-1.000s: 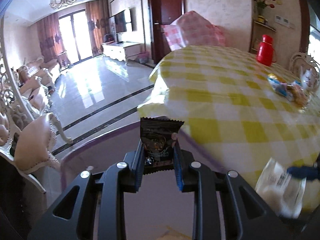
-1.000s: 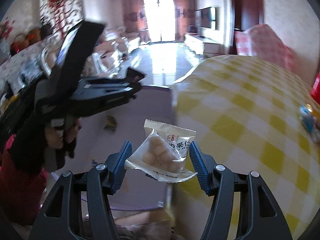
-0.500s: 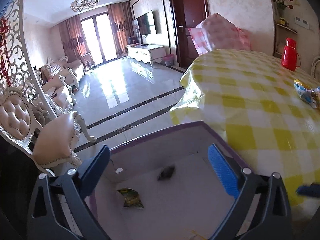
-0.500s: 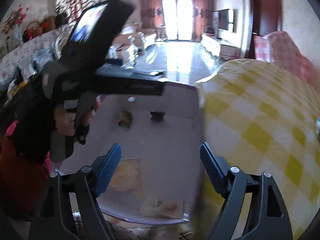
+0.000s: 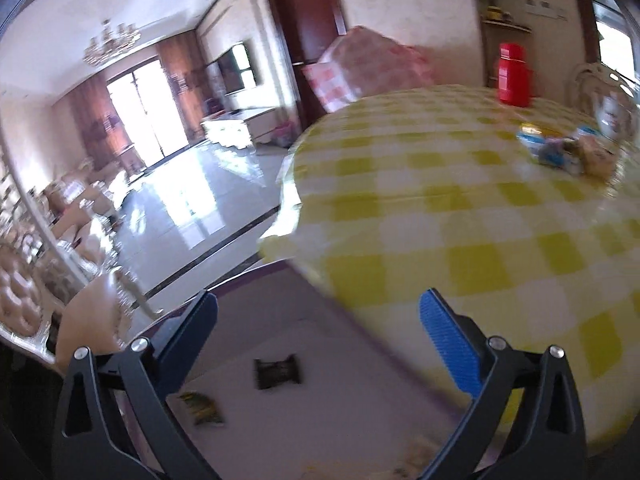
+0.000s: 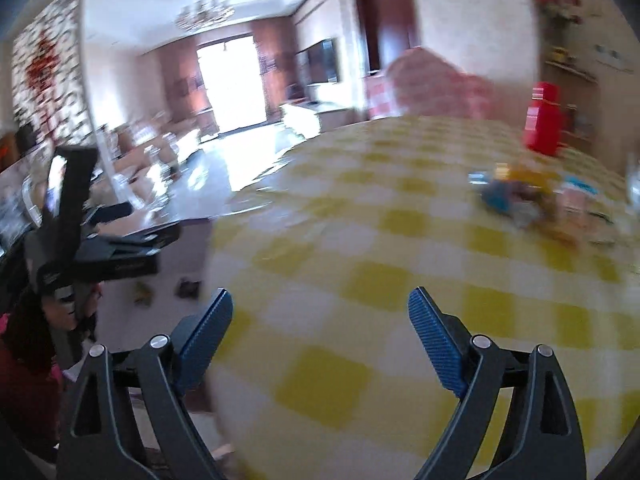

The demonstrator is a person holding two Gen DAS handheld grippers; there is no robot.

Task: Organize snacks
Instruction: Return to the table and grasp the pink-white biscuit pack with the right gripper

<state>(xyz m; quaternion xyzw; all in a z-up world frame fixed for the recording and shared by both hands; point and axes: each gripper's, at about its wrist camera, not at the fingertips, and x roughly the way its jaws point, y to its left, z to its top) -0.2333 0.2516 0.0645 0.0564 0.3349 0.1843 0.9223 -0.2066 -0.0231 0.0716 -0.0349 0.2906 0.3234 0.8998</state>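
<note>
Checked table [image 5: 460, 216], snacks [image 5: 560, 148] beyond gripper [image 5: 320, 328]

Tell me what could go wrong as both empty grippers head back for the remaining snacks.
1. The snack pile sits close to the red flask; a wide-open right gripper, its jaws opening with nothing between them, could knock it.
2. The purple bin sits tight against the tablecloth edge, so the left gripper might snag the overhang.
3. Both views are blurred, so aim may suffer.

Glossy pale floor [image 5: 192, 208], bright curtained window [image 5: 136, 112], chandelier [image 5: 110, 42], dark wooden door [image 5: 308, 32].
</note>
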